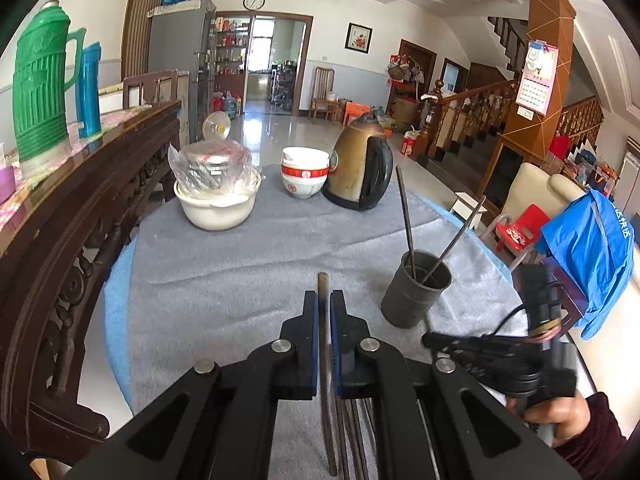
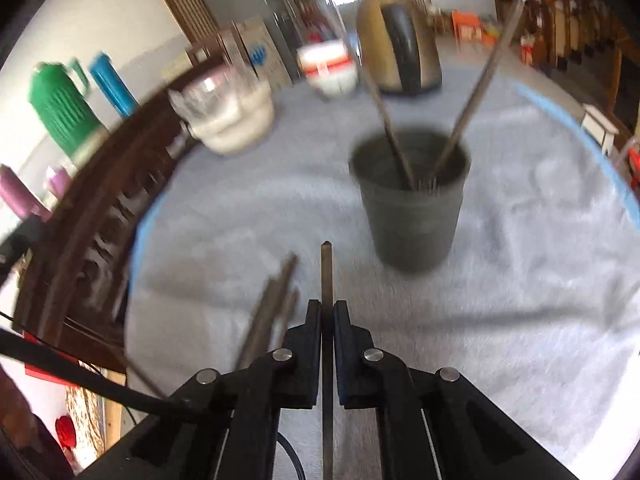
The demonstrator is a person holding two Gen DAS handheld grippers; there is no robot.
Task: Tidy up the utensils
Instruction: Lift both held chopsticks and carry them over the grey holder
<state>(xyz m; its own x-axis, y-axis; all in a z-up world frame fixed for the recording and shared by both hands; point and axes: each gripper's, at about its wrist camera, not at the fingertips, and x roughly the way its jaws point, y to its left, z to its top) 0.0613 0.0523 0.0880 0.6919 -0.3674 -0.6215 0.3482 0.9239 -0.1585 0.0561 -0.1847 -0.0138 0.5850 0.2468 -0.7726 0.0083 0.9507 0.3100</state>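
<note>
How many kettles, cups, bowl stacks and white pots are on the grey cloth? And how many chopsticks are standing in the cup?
Kettle: 1
Dark cup: 1
Bowl stack: 1
White pot: 1
Chopsticks standing in the cup: 2
Total: 6

— What have I got to sort here?

— Chopsticks, dark and thin. One chopstick is pinched in my left claw, its blunt tip poking out toward 12 o'clock. Another single chopstick sits clamped in my right claw, also pointing to 12.

— And the holder?

— The dark grey cup stands upright on the grey cloth, at about 2 o'clock from my left claw. Two chopsticks already lean in it, splayed apart in a V.

— Any left over?

— A loose bundle lies on the cloth at 10 o'clock of my right claw, blurred.
</note>
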